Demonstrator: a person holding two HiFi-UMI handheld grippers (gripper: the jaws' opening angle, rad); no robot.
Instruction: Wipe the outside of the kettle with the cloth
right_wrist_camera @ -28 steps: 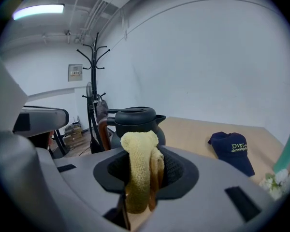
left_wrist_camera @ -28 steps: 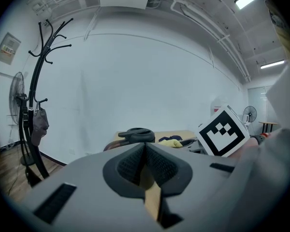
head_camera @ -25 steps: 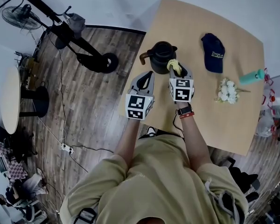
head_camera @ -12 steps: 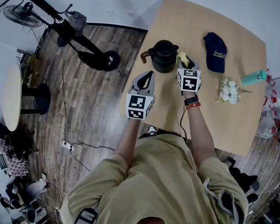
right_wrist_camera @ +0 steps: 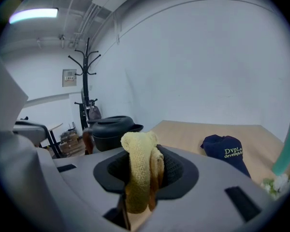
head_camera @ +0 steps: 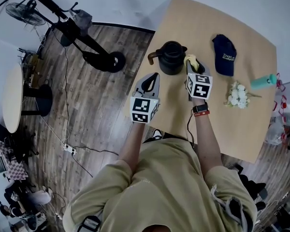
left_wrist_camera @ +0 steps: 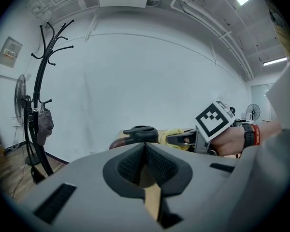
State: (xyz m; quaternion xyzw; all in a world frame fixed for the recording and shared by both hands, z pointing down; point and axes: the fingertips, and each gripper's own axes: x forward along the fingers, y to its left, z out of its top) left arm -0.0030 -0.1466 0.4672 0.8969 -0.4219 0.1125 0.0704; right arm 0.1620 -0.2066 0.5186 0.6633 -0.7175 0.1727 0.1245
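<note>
Right, the tabletop (head_camera: 241,120) carries everything, and the kettle (head_camera: 171,58) stands upright near its left edge, handle swung out to the left, which leaves its right flank open for wiping. Left gripper (head_camera: 149,83) hangs back over the near edge, fingers together on nothing, probably parked as a spare to steady the kettle if it slides. Right gripper (head_camera: 193,64) is doing the work: it sits just beside the kettle's right side, fingers clamped on the yellow cloth (head_camera: 190,59). The cloth is folded so a soft wad bulges past the fingertips, so the fabric, not the fingers, would meet the kettle. Whether it is actually touching the wall, I cannot tell. Against a second ago, the right gripper has swept from the kettle's near side round to its right, further out over the tabletop; the left gripper and the kettle have stayed put
</note>
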